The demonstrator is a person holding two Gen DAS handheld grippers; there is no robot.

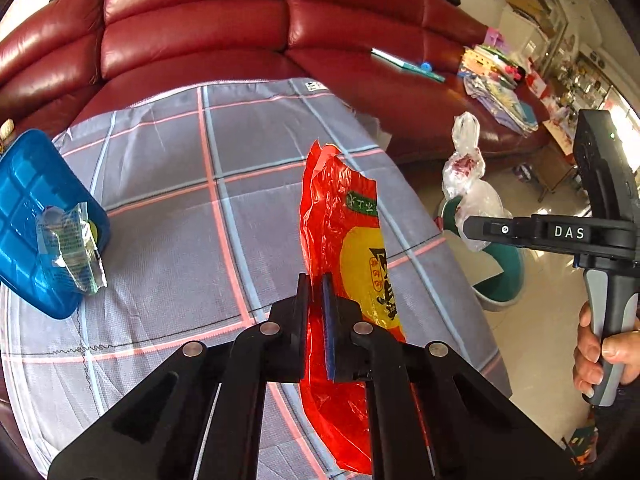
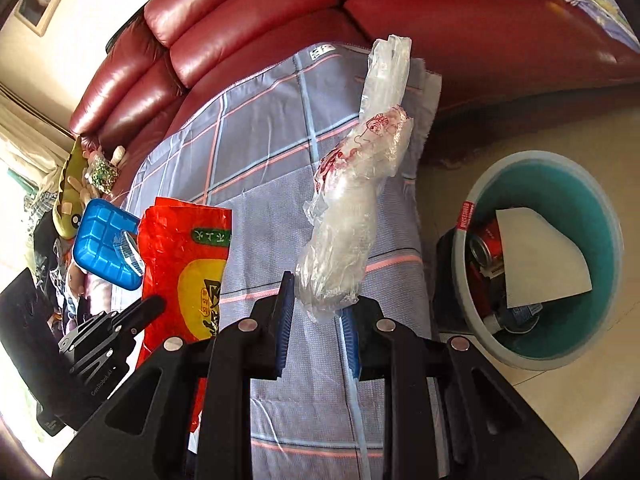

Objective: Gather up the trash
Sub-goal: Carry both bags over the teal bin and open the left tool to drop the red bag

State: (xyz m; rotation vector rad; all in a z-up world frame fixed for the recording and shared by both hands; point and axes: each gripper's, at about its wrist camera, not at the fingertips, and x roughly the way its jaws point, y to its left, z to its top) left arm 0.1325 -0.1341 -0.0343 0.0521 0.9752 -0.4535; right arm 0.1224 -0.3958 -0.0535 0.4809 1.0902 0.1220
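A crinkled red and yellow bag (image 1: 344,240) is being held upright above the checked cloth. A clear bag with red print (image 2: 352,208) is being held aloft, the basin (image 2: 600,208) at three o'clock.

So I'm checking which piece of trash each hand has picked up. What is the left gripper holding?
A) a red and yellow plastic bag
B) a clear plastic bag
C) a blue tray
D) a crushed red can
A: the left gripper is shut on the red and yellow plastic bag, while the clear plastic bag is in the right gripper.
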